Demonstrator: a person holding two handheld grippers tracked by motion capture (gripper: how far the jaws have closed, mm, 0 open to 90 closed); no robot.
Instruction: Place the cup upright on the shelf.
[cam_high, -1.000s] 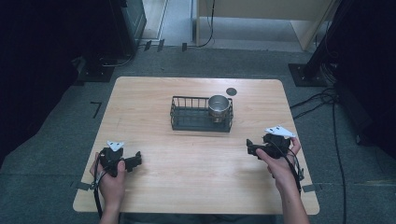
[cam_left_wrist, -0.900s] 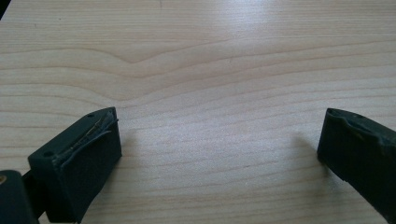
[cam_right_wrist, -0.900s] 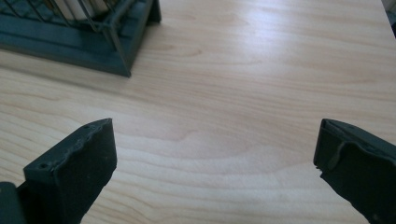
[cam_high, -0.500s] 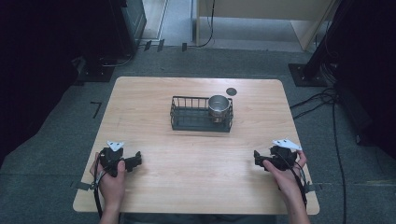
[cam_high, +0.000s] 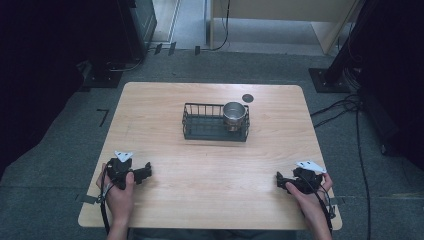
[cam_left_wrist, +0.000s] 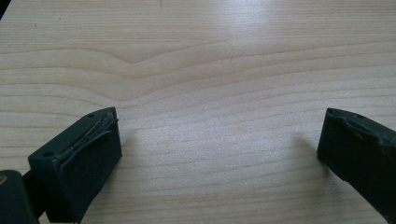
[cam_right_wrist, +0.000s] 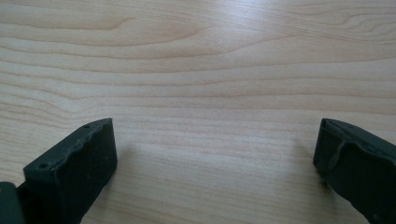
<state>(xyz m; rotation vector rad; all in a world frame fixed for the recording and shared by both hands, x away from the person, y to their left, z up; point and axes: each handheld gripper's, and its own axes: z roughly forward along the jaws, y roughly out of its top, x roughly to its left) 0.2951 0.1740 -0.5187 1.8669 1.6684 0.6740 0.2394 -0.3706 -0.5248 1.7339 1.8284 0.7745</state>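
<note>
Nearest the person, the left gripper (cam_high: 145, 171) and the right gripper (cam_high: 279, 181) are rested low on the pale wooden table (cam_high: 210, 200), each held in a hand close to the near edge, well apart from one another. In the left gripper view, the two black jaws are spread wide, with nothing but bare wood grain between the fingertips (cam_left_wrist: 100, 140); the same is seen in the right gripper view, where the pads (cam_right_wrist: 88, 149) stand far apart and nothing is gripped.

Farther off, well ahead of both sets of fingers and between their lines of reach, a black wire rack-shaped basket (cam_high: 200, 117) is set on the middle of the table. A small round shiny metal cup (cam_high: 234, 114) is stood upright inside its right end, somewhat nearer the right gripper's fingers than the left's. Beyond the basket, just past the cup, a small dark round disc (cam_high: 247, 98) lies flat on the wood.

The step in hand is judged to be a rest or start pose, with no reach begun. A forward move toward the cup would be called for next, probably by the right gripper, with the jaws brought down around the rim or wall.

The basket, cup and disc are given by the high view; the gap between the jaws is given far more plainly by the gripper views.
</note>
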